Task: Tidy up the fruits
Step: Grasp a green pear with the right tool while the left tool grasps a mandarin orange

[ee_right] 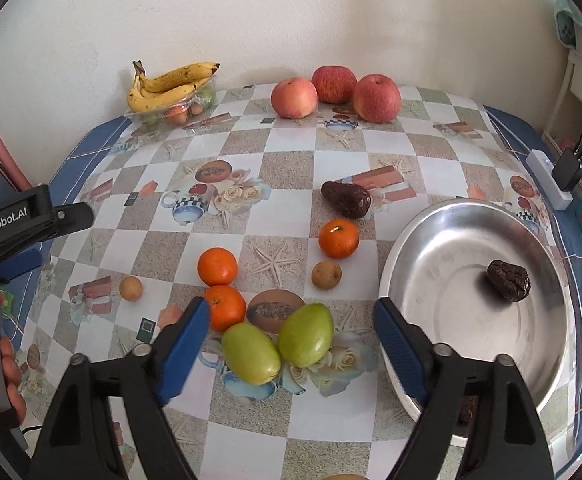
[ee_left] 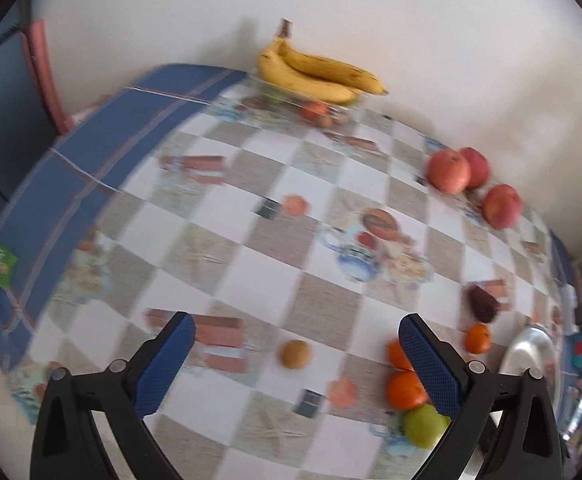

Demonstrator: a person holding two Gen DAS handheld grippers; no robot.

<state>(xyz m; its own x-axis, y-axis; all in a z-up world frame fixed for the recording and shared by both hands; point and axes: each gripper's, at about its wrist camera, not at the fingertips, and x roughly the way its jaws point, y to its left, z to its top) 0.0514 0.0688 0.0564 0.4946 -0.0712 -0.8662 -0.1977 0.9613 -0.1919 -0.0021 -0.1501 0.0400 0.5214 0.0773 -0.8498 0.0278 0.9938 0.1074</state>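
The table (ee_right: 291,208) carries loose fruit, and the steel bowl (ee_right: 411,248) at its right seems to be the collecting place, since one dark date (ee_right: 508,280) already lies inside. Three apples (ee_right: 377,98) stand near the wall. Two green fruits (ee_right: 305,334) lie touching, directly between the wide-open, empty jaws of the right gripper (ee_right: 291,348). The left gripper (ee_left: 297,364) is also wide open and empty, above a small brown fruit (ee_left: 295,354).

Left gripper (ee_left: 295,360) and right gripper (ee_right: 291,344) looked alike: black plastic frames with triangular cutouts; silver pivot screws; blue textured finger pads (ee_right: 183,350); white "GenRobot.AI" lettering on left body.
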